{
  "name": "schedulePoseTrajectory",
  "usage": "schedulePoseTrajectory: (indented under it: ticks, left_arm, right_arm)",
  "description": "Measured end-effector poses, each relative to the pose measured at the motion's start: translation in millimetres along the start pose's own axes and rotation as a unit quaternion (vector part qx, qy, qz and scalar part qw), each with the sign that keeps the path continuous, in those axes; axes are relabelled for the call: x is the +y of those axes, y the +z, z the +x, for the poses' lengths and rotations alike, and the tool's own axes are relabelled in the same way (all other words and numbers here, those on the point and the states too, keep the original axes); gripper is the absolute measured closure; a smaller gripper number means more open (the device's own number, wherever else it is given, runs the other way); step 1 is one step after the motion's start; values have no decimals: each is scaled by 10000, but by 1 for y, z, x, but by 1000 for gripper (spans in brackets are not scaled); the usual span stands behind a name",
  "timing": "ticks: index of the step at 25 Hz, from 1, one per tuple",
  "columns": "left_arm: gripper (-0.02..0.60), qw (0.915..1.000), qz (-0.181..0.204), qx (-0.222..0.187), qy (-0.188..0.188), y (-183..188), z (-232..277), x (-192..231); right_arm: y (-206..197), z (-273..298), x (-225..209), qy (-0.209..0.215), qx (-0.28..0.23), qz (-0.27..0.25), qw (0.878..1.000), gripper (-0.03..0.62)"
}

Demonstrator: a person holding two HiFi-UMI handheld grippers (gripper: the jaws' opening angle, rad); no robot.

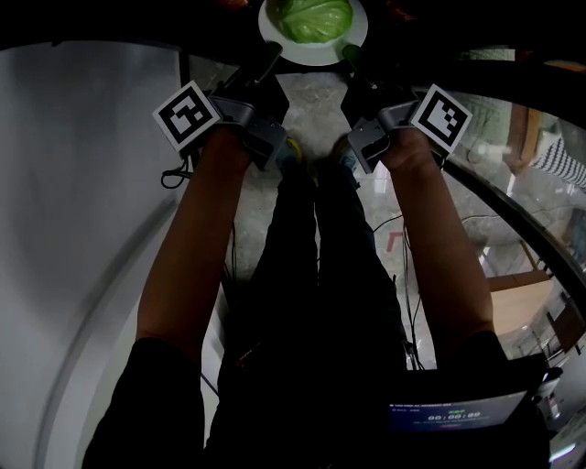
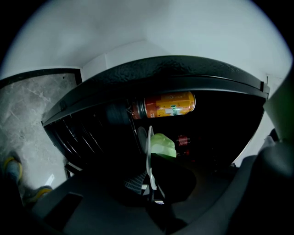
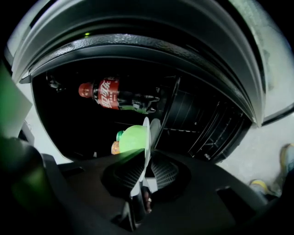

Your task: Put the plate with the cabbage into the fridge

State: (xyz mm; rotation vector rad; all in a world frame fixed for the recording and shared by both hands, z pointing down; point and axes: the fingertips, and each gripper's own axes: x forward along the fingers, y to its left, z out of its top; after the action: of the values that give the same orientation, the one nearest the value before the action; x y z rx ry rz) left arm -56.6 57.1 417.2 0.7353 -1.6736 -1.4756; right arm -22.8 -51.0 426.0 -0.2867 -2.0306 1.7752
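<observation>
A white plate carrying a green cabbage is held out in front of me at the top of the head view. My left gripper is shut on the plate's left rim, and my right gripper is shut on its right rim. In the left gripper view the plate shows edge-on between the jaws, with the cabbage beyond it. The right gripper view shows the same plate edge-on, the cabbage to its left. The dark open fridge lies straight ahead.
Inside the fridge lie an orange can and a cola bottle, with small bottles lower down. Dark shelf racks line one side. A white door panel stands at my left; a glass table edge curves at the right.
</observation>
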Motion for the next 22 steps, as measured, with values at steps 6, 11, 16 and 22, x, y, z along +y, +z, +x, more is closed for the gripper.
schedulePoseTrajectory:
  ticks: [6,11,16,22]
  left_arm:
    - [565,9950,898,73,438,5,-8,3]
    - [565,9787,1881,-70,815,11,-16,-4]
    - [565,9055,4012,26,1386,8,-19,-17]
    - [566,8060,5682,176,1649,-8,-13,-24]
  right_arm:
    - [2,-8,3,-198,-50,-604,9980,568]
    - [7,-22,3,-526,-221,-1434,9880,569]
    - [3,-26,13,-963,-2,-3451,9336,571]
    - [-12,-18,15,-1100,142,-4715,8749,589]
